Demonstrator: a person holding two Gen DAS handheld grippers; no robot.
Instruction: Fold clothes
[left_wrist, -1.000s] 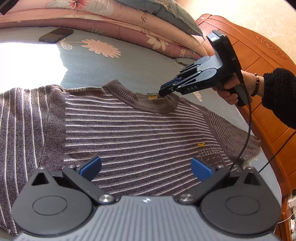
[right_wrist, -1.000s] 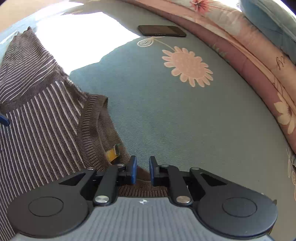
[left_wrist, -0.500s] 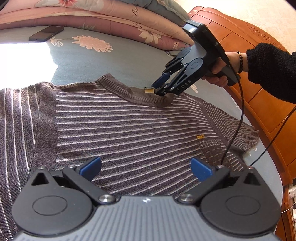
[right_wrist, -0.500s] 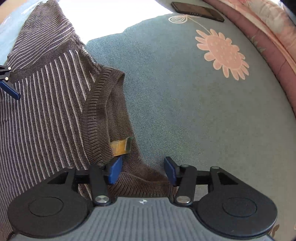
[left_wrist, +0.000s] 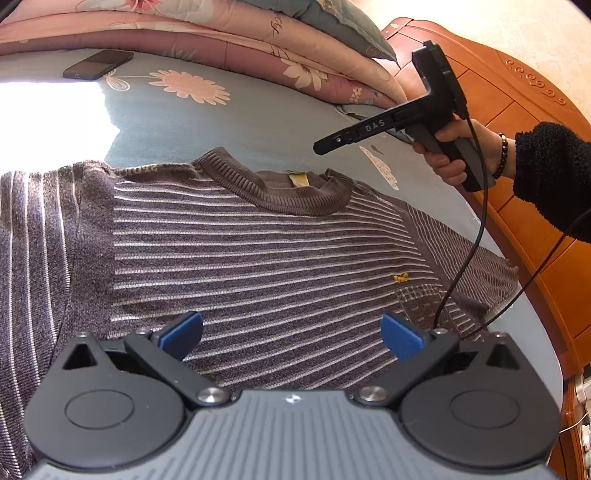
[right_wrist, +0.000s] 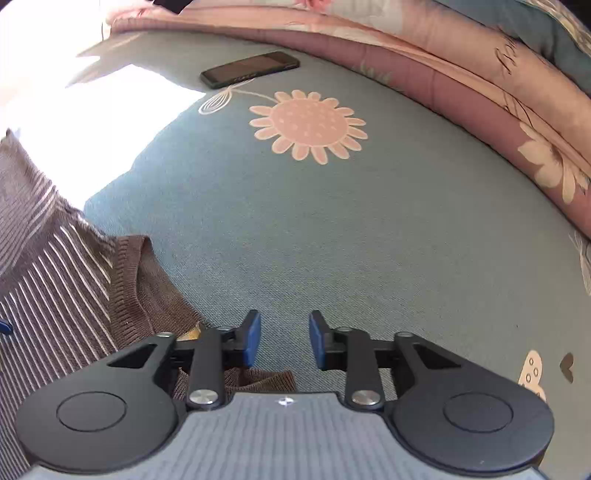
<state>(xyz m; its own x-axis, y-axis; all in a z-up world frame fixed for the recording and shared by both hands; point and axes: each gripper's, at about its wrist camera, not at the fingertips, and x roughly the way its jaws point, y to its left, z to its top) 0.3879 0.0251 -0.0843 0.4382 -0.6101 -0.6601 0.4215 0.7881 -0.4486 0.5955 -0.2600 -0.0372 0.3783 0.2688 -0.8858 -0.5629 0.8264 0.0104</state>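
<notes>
A bed fills both views, its blue-grey sheet (right_wrist: 295, 229) printed with pink daisies; folded floral quilts (left_wrist: 229, 40) are stacked along the far side, a dark phone (right_wrist: 249, 69) lies face up near them, and an orange wooden bed frame (left_wrist: 517, 107) runs down the right; strong sunlight whitens the far left of the sheet.

The striped brown sweater (left_wrist: 258, 266) lies flat and spread out, front up, with its ribbed collar (left_wrist: 280, 192) toward the far side and its hem toward the near side, so its long axis runs near to far; one sleeve runs off to the left, the other toward the frame on the right; no fold shows in it.

The left gripper (left_wrist: 291, 332) hovers over the lower chest with its blue pads spread wide and nothing between them; the cloth lies directly beneath and ahead of it, so this is the nearer tool. The right gripper (right_wrist: 284, 339), held in a hand (left_wrist: 454, 151) with a black fuzzy sleeve, sits just beyond the collar on the right, its pads parted and empty, aimed at bare sheet; the sweater lies to its left and behind.

Readable writing: "DAS" in white on the right tool's body; a small yellow emblem (left_wrist: 400, 277) on the chest and a tan neck label (left_wrist: 300, 180) carry nothing legible.
</notes>
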